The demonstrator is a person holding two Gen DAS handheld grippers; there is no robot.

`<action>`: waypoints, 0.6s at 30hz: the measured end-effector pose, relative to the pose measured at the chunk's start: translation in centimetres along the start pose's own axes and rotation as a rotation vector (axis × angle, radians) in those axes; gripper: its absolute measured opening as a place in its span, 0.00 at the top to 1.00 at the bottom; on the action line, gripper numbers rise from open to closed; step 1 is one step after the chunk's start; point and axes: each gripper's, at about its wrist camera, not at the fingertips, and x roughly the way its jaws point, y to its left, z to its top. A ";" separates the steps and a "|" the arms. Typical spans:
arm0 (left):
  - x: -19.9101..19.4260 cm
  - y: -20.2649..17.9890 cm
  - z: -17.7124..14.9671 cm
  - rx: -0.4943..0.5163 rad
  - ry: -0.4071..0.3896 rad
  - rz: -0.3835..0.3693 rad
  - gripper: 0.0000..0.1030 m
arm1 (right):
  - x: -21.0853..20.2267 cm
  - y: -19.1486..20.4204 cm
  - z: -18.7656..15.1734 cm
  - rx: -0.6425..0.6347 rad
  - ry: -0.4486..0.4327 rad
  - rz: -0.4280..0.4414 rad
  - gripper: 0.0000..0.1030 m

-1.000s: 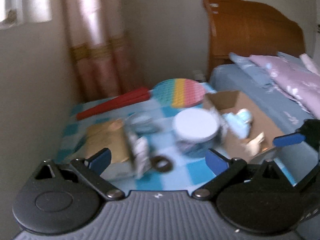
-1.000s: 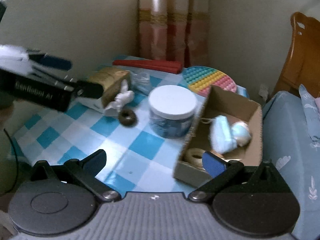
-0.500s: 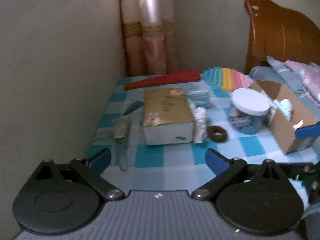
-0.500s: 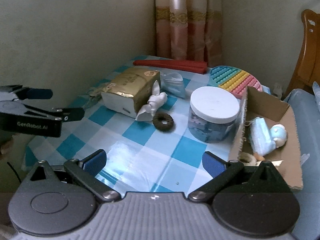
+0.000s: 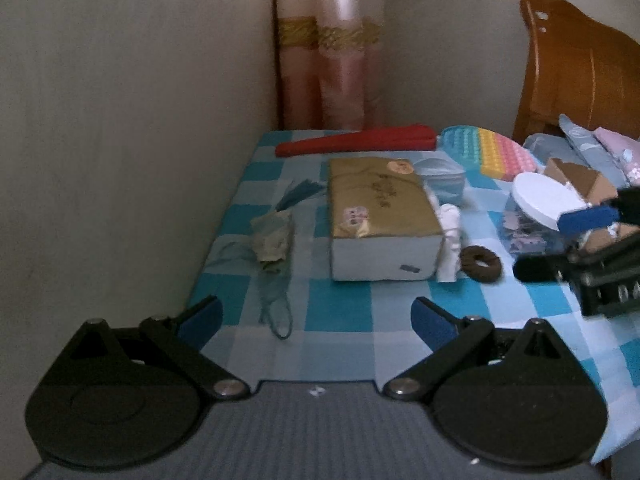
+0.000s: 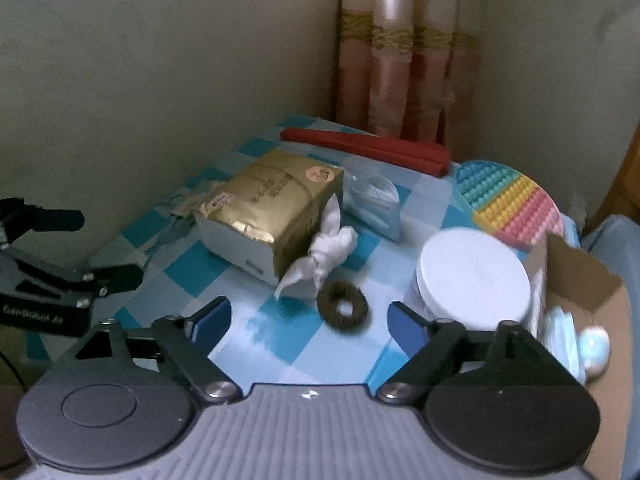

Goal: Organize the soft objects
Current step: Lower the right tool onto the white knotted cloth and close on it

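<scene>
Partly cut off, cardboard box (image 6: pixel 580 280), blurred contents

A gold tissue pack (image 5: pixel 380 216) lies mid-table on the blue-checked tablecloth (image 5: pixel 340 312). Behind it a red folded fan (image 5: pixel 356 145) lies along the far edge. Right of the pack stands a white-lidded jar (image 6: pixel 472 276); beyond that, a rainbow pop-it mat (image 6: pixel 508 204). Pink curtains (image 6: pixel 404 68) hang behind the pack, and a wooden headboard (image 5: pixel 576 80) rises far right.
</scene>
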 end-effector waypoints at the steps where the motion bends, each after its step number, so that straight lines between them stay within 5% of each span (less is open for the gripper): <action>1: 0.3 0.2 0.0 -0.005 0.006 0.000 0.03 | 0.5 -0.1 0.4 -0.011 0.005 0.000 0.18; 9: 1.8 1.0 0.4 -0.024 0.027 0.027 0.03 | 4.7 -0.4 3.8 -0.110 0.040 -0.012 0.23; 18: 3.0 0.8 0.2 -0.012 0.045 0.021 0.03 | 8.9 -0.7 5.3 -0.133 0.131 -0.025 0.42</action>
